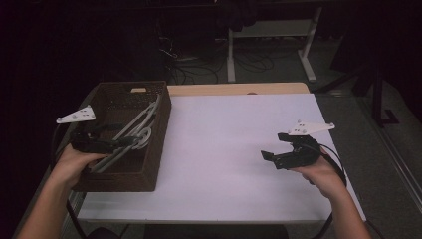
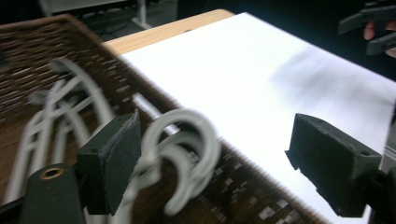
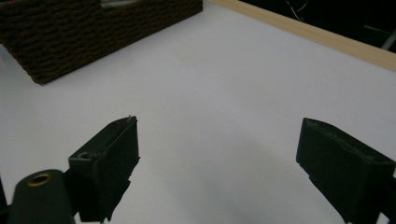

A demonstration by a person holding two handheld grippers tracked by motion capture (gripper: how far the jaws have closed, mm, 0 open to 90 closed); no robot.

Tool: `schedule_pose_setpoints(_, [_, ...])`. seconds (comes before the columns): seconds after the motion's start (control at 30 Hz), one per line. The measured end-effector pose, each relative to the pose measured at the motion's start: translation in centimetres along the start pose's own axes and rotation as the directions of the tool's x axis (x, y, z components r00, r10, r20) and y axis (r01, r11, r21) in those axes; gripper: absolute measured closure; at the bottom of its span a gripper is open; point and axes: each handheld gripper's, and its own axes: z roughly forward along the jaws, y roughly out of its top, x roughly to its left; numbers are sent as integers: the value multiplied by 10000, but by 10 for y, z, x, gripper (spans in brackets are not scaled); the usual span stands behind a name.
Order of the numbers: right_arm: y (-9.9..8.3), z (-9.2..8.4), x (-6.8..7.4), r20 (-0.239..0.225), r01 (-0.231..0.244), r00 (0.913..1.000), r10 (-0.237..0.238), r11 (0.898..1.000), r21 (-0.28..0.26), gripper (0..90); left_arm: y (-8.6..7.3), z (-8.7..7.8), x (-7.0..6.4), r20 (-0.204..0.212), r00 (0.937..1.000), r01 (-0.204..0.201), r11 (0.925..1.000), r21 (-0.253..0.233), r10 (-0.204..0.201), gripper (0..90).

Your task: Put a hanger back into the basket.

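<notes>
Covering most of the wooden table, a white rectangular sheet (image 1: 234,154) forms the work surface. At nine o'clock on it stands a dark brown woven rectangular basket (image 1: 154,149) holding a bundle of white plastic clothes hangers (image 1: 137,132). Over the basket, the left gripper (image 2: 212,163) has jaws spread wide; the hanger hooks lie between them, unpinched. At four o'clock, the right gripper (image 3: 219,172) hovers, jaws wide apart and empty.

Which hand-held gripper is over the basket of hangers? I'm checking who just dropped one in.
The left hand-held gripper: it hovers over the brown woven basket beside the white hangers' hooks, jaws open. The right hand-held gripper is above bare white table.
</notes>
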Motion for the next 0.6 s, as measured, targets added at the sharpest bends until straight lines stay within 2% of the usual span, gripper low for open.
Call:
schedule_pose_setpoints(0.17, [9,-8,4,-186,116,9998,-121,9996,-246,39,4,16,-19,322,9984,-457,9989,-95,460,135])
schedule_pose_setpoints(0.33, [15,-14,3,-252,163,9995,-177,9983,-555,6,5,31,-33,487,9951,-861,9963,-34,862,48])
schedule_pose_setpoints(0.43, [18,-17,3,-287,183,9994,-204,9972,-724,5,4,37,-40,673,9915,-1119,9937,-14,1118,7])
schedule_pose_setpoints(0.53, [19,-18,3,-247,228,9994,-248,9967,-776,5,3,42,-42,847,9893,-1209,9925,183,1190,7])
schedule_pose_setpoints(0.6, [19,-18,2,-227,221,9995,-240,9966,-795,5,2,42,-42,871,9895,-1166,9931,131,1150,7])
